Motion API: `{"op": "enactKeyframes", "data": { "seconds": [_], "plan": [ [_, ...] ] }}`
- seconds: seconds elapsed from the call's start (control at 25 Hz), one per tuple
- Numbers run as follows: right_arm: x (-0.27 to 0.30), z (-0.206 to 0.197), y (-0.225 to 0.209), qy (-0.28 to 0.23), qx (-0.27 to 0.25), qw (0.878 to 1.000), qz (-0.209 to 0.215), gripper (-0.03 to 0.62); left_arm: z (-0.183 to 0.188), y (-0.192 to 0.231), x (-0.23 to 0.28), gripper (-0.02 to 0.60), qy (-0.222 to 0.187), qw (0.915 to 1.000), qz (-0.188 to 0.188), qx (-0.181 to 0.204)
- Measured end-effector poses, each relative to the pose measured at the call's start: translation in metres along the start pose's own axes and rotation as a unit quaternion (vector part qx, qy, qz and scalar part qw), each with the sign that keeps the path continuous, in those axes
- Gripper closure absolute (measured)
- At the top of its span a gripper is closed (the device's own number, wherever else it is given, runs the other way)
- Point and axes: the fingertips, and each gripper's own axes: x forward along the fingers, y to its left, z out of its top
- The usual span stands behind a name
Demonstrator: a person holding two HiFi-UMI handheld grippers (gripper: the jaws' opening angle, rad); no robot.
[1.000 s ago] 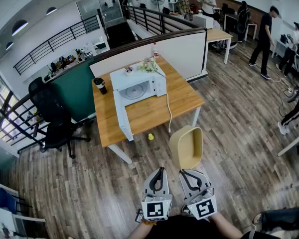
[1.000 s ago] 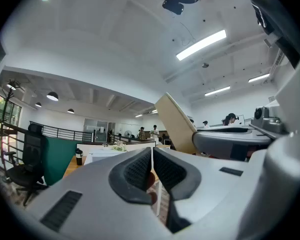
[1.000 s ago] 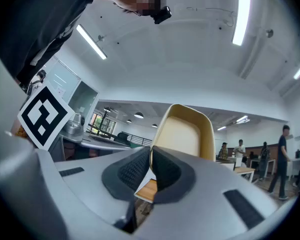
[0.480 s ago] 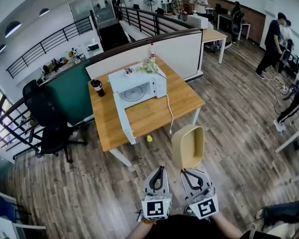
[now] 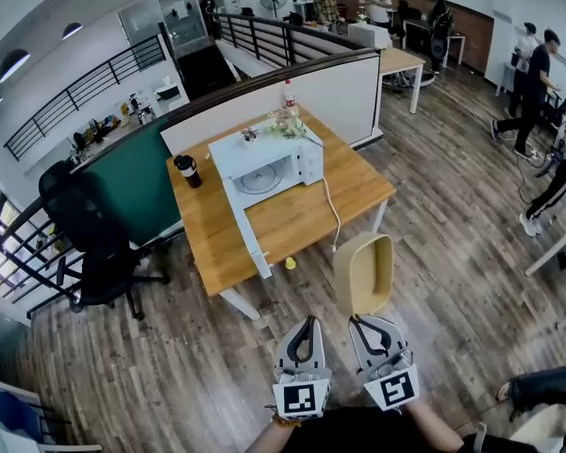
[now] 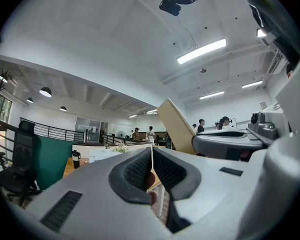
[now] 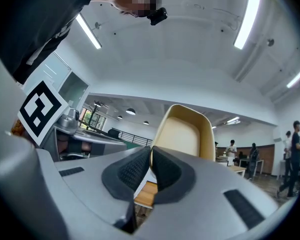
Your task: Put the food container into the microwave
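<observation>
microwave (image 5: 264, 163) on table (image 5: 302, 220), bottle (image 5: 288, 93) behind, cup (image 5: 187, 171) left

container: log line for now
right claw: shut on container rim | left claw: shut, empty | microwave: door open | container: not in yet

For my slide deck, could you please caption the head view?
Right gripper holds a tan food container; the microwave stands open on the desk ahead.
</observation>
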Motion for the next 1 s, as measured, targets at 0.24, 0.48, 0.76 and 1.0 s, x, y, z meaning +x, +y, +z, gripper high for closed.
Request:
{"op": "enactKeyframes", "data": {
  "seconds": [0.24,0.48,0.76,1.0],
  "plan": [
    [0.01,-0.009,0.002,0.019,0.002,1.0,-0.01,0.572,-0.012,0.013,0.003,0.554,0.018,0.9998,-0.009,-0.008],
    [0.033,-0.025,-0.013,0.011,0.005,1.0,0.007,0.572,-0.021,0.024,0.026,0.554,0.031,0.9995,0.011,-0.003],
    [0.07,-0.049,-0.047,0.024,0.028,0.999,0.027,0.572,-0.025,0.034,0.072,0.554,0.033,0.9988,0.035,0.011],
    [0.079,-0.082,-0.094,0.067,0.039,0.997,0.031,0.572,-0.025,0.016,0.121,0.554,0.032,0.9986,0.031,0.027]
  ]
}}
